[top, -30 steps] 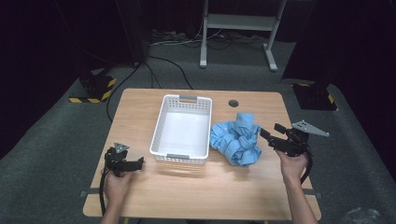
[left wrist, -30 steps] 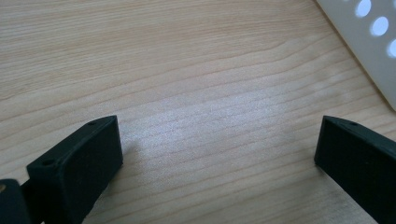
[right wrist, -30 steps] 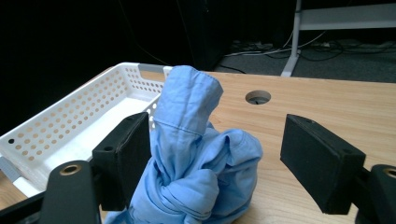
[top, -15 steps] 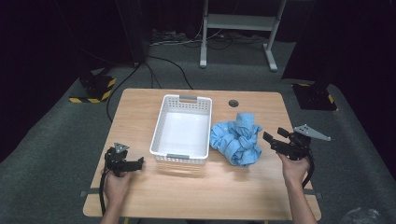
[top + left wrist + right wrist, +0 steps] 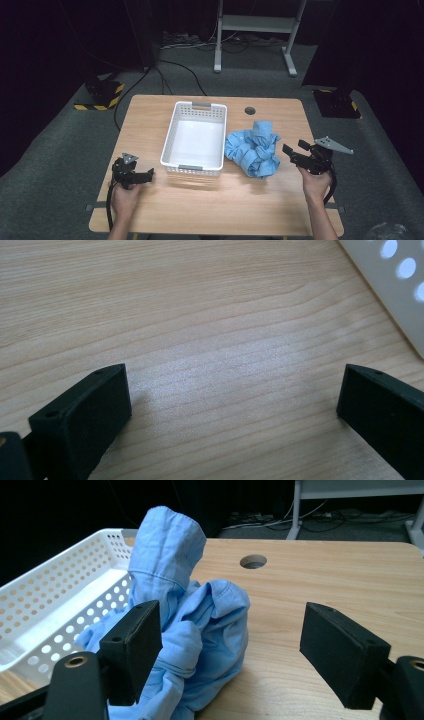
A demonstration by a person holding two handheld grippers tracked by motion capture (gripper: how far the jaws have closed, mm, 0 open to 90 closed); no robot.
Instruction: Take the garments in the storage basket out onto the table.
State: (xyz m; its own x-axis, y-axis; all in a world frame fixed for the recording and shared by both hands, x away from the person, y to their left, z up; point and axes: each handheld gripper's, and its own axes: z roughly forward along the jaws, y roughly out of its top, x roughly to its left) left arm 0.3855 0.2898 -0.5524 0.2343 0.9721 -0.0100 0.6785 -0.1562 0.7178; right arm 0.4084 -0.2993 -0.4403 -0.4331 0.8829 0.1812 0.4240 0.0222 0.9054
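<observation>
Blue cloth (image 5: 255,147), bunched into a crumpled heap, is seen right of centre in the high view, lying on the wooden table (image 5: 210,200) just beside the right wall of the white basket (image 5: 195,135); whether the two touch cannot be told. Nearest the lower edge of that view, two forearms are seen coming in. At lower left, the left gripper (image 5: 142,176) is held low over bare wood, and in the left gripper view its jaws are spread wide with nothing between them but grain, a corner of the basket being caught at upper right. At lower right, the right gripper (image 5: 291,152) is pointed toward the heap; in the right gripper view its jaws are likewise parted and empty, with the cloth (image 5: 185,630) seen beyond and partly behind the left jaw. Compared with a second ago, the right gripper has been drawn slightly back and down the frame from the cloth, while the left has stayed where it was. No grasp is judged to have been made yet; an approach to the cloth is judged still to be needed. Farther up the frame, a round hole (image 5: 250,110) in the tabletop is visible, and beyond it the dark floor with cables.
</observation>
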